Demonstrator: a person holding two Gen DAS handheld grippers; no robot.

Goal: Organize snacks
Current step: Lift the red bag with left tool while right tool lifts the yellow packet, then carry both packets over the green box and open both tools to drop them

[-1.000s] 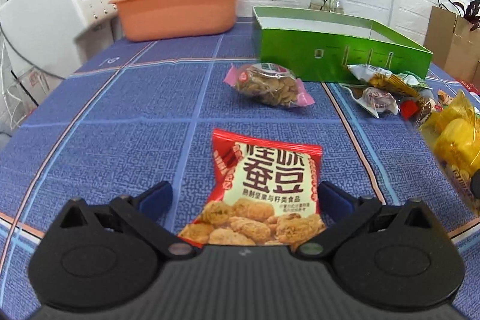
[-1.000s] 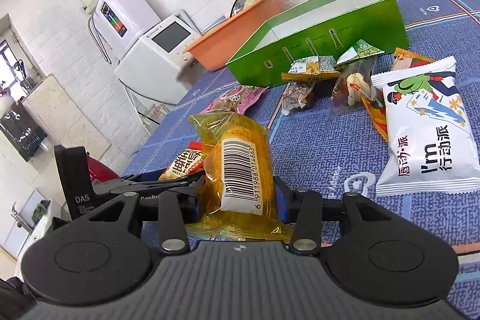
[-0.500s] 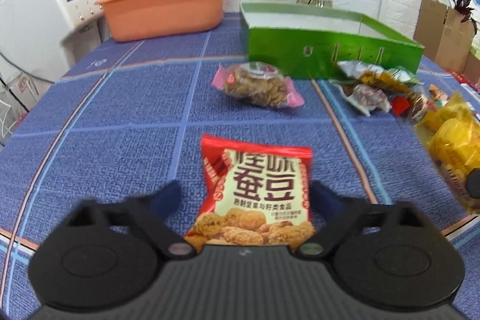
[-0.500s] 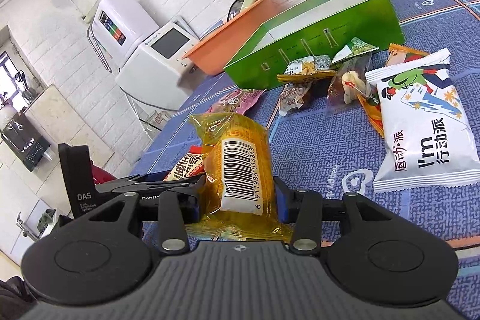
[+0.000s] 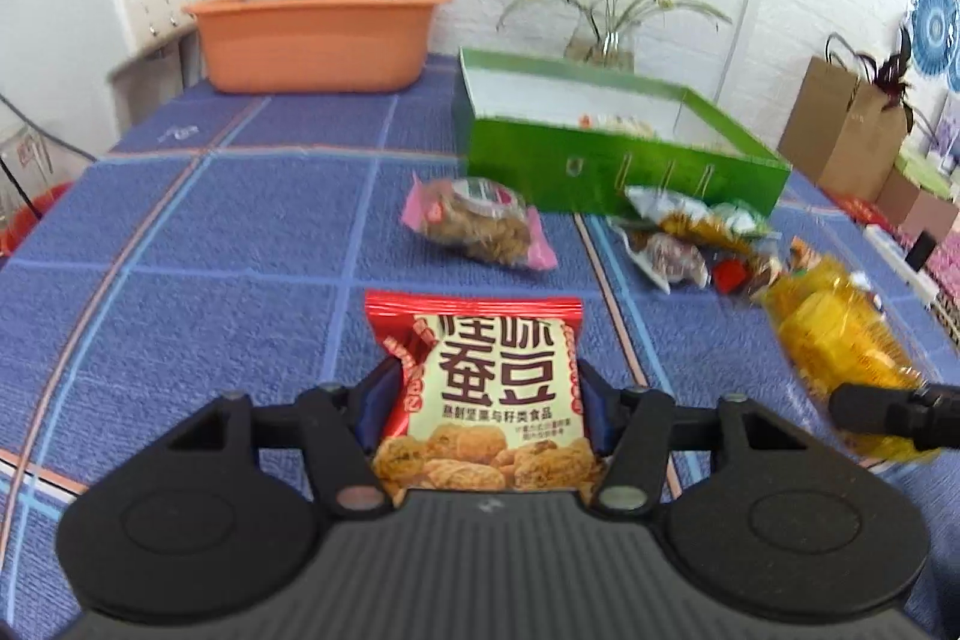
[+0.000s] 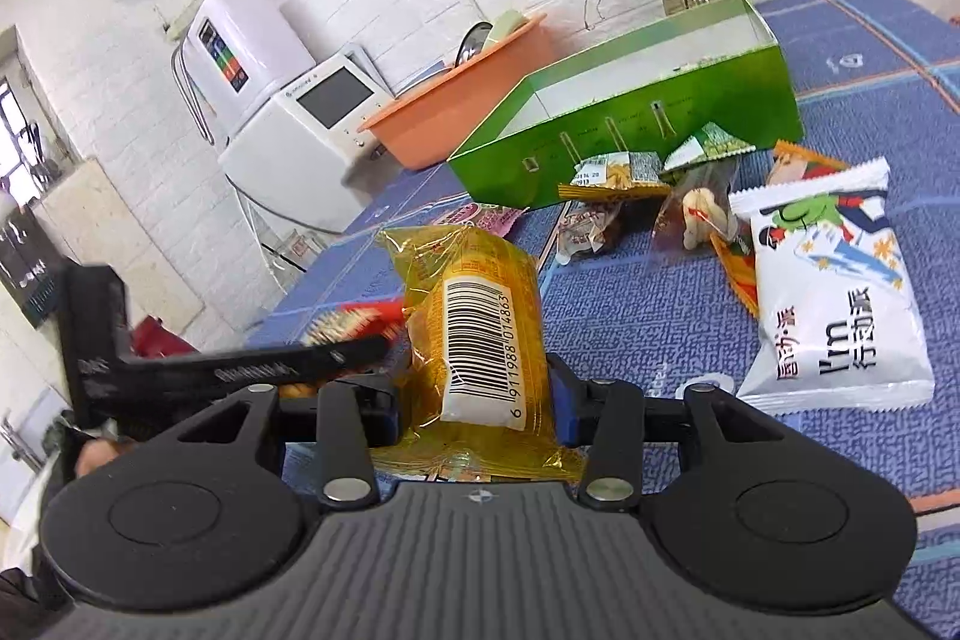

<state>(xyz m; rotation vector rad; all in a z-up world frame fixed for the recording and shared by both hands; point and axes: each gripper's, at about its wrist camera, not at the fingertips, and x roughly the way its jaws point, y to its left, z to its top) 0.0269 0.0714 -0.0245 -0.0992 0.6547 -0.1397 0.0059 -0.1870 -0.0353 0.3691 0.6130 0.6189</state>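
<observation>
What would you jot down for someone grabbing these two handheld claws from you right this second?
Left gripper: jaws shut on the red snack bag.
Right gripper: jaws shut on the yellow snack pack.
Green box sits open at the back of the table, a few items already inside.
Left to do: put in both held packs, then the loose ones: pink-ended cookie bag, white bag and the small wrapped snacks in front of the box.
</observation>
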